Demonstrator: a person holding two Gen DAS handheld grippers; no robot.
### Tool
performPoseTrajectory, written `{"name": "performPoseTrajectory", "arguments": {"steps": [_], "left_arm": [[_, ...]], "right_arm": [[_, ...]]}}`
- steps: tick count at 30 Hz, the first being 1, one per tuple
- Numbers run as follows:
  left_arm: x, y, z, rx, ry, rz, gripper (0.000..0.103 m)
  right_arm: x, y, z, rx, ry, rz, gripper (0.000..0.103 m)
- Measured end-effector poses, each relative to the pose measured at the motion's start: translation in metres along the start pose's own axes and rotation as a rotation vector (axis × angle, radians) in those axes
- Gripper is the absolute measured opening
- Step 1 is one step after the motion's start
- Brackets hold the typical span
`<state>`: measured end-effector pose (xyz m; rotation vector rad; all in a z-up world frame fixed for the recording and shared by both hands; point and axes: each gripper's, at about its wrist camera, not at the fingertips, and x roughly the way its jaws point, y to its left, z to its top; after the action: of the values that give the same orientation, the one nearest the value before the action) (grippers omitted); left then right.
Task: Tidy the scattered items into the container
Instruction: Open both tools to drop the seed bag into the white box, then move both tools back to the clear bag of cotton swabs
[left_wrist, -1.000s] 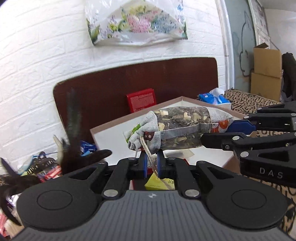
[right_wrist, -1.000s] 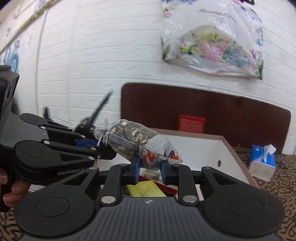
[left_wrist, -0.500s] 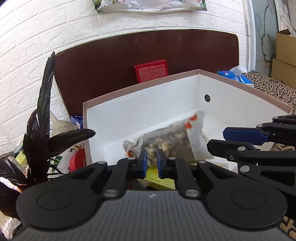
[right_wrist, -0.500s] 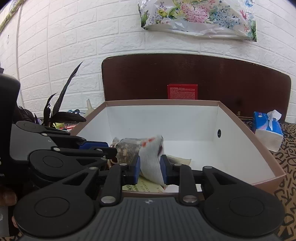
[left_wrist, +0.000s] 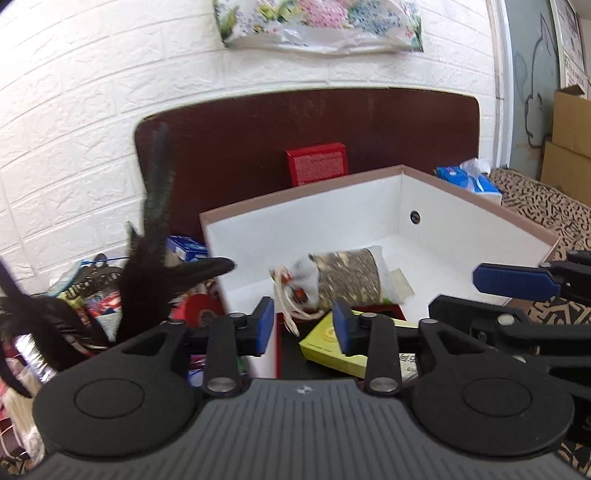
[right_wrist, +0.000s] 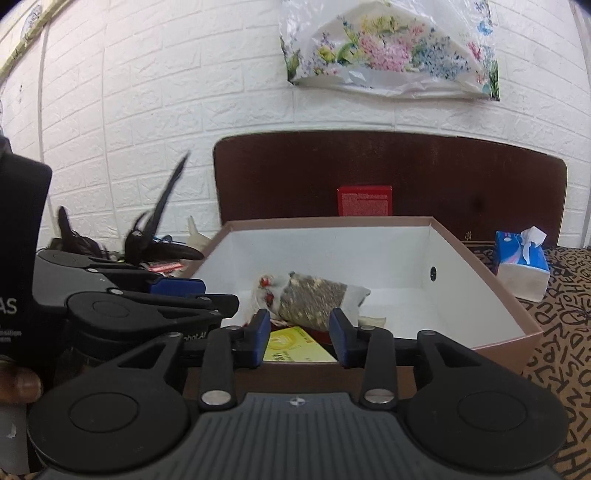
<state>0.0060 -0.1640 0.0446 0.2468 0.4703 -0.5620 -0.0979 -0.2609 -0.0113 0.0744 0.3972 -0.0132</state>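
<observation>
- Left of the box (left_wrist: 461, 195), black feathers (left_wrist: 155, 266) rose above a heap of packets and clutter (left_wrist: 85, 299), which lay against the box's left wall.
- The left gripper (left_wrist: 303, 328) hovered at the box's near left corner; its jaws were opening, with nothing between the blue pads (left_wrist: 265, 325).
- The sachet (left_wrist: 343, 282), a cloth pouch with a clear window of dried bits and a corded neck, lay released on the box's white floor, its tied end toward the left wall.
- A yellow carton (left_wrist: 328, 349) lay in the box just in front of the sachet, at the near wall.
- The right gripper (right_wrist: 298, 339) stood over the box's near rim; its jaws were opening too, and the sachet lay beyond them, apart from the pads (right_wrist: 338, 334).
- A red box (right_wrist: 364, 199) stood behind the box's far wall, against a dark brown board (right_wrist: 480, 184).
- A blue tissue pack (right_wrist: 521, 258) sat right of the box on the patterned cloth (right_wrist: 561, 350).
</observation>
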Motion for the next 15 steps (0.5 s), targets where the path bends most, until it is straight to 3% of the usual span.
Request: {"name": "performPoseTrajectory", "arguments": {"steps": [5, 8, 15], "left_arm": [[-0.036, 0.020, -0.014, -0.015, -0.039, 0.030, 0.047], [-0.056, 0.036, -0.034, -0.038, -0.047, 0.061, 0.059], [-0.094, 0.093, -0.105, -0.076, 0.032, 0.151, 0.060]], "right_arm": [[-0.016, 0.030, -0.002, -0.016, -0.037, 0.039, 0.047], [-0.024, 0.054, -0.008, -0.029, -0.042, 0.092, 0.054], [-0.026, 0.131, -0.037, -0.132, 0.006, 0.261, 0.061]]}}
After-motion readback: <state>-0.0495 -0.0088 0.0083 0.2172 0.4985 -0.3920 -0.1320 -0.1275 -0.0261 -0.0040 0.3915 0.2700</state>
